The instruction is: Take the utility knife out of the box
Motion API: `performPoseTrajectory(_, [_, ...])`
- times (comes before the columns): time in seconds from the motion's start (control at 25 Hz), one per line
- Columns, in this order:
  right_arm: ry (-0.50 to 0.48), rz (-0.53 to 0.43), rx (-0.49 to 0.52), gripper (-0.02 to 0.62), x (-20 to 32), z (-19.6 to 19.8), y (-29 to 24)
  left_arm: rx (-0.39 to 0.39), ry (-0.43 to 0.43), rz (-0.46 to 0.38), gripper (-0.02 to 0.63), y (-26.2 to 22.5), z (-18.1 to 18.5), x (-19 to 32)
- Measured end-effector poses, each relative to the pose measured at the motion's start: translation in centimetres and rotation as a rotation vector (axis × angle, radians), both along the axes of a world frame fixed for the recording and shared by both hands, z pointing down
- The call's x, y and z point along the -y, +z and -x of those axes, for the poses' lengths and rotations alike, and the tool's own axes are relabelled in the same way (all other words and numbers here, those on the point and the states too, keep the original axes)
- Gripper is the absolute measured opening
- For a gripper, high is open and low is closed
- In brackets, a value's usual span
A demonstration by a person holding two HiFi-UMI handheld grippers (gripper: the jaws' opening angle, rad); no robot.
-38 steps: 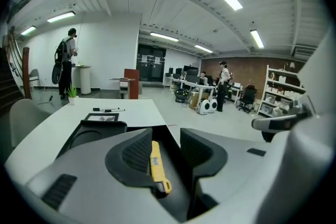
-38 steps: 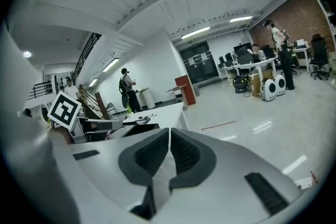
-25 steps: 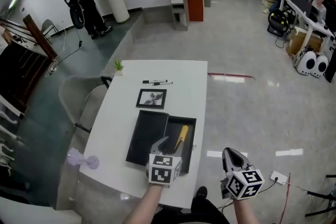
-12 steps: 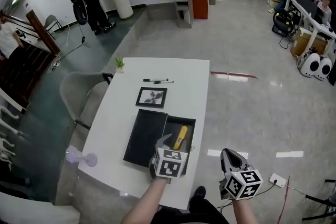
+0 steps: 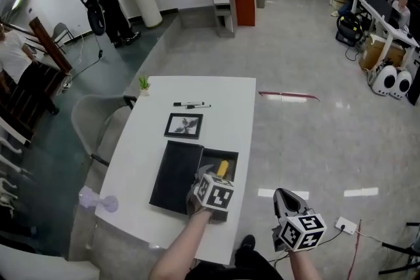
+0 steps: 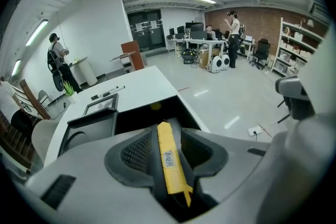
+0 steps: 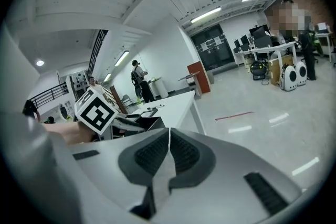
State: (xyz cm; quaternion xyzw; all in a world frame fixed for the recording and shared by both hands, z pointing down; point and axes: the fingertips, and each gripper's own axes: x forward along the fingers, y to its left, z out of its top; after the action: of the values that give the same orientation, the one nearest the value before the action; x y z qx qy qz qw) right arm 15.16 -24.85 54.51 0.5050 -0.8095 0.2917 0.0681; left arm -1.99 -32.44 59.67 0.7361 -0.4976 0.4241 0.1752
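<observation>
- Head view: the black box (image 5: 231,155) lies open near the front edge of the white table (image 5: 216,98), its lid folded out to the left. The left gripper (image 5: 207,179) reaches into the open tray. Only the far yellow end of the utility knife (image 5: 222,168) shows past it, so the knife is still within the box's outline. I would say the grasp is made but the lifting out is yet to come. I cannot tell whether the knife has left the tray floor. The right gripper (image 5: 285,197) hangs off the table's right side, over the floor.
- Left gripper view: the jaws are pinched in on the yellow knife (image 6: 169,161), which runs lengthwise between the pads. The dark tray of the box (image 6: 157,113) lies just ahead.
- Right gripper view: the right gripper (image 7: 168,150) has its pads pressed together with nothing between them. The left gripper's marker cube (image 7: 96,108) shows over by the box.
- Against a second ago: the left gripper sat at the box's near edge with most of the knife lying plain ahead of it. It has since pushed in and covers most of the knife. The right gripper has barely shifted.
</observation>
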Motion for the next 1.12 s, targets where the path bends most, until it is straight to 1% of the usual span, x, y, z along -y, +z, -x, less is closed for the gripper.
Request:
performPoseTrajectory(0.12, [0.007, 0.004, 0.005, 0.002, 0.0, -0.3, 0.2, 0.017, 0.000, 0.044, 0.152, 0.8, -0.4, 0.4])
performPoseTrajectory(0.32, [0.010, 0.010, 0.008, 0.002, -0.1, -0.6, 0.2, 0.018, -0.027, 0.079, 0.152, 1.6, -0.7, 0.9])
performPoseTrajectory(0.52, [0.009, 0.014, 0.008, 0.002, 0.0, -0.8, 0.3, 0.010, -0.086, 0.124, 0.152, 3.1, 0.0, 1.3])
performPoseTrajectory(0.64, [0.011, 0.019, 0.007, 0.002, 0.0, -1.0, 0.4, 0.006, -0.104, 0.139, 0.152, 3.6, 0.3, 1.3])
performPoseTrajectory(0.8, [0.016, 0.026, 0.008, 0.002, 0.1, -1.0, 0.7, -0.022, -0.115, 0.155, 0.152, 3.9, 0.3, 1.4])
performPoseTrajectory(0.92, [0.019, 0.033, 0.011, 0.002, 0.1, -1.0, 0.9, -0.064, -0.144, 0.168, 0.151, 3.9, 0.4, 1.4])
performPoseTrajectory(1.0, [0.023, 0.034, 0.014, 0.002, 0.2, -1.0, 0.9, -0.085, -0.157, 0.157, 0.152, 3.5, 0.4, 1.7])
performPoseTrajectory(1.12, [0.030, 0.035, 0.018, 0.002, 0.3, -1.0, 0.8, -0.092, -0.152, 0.139, 0.150, 3.3, 0.4, 1.9])
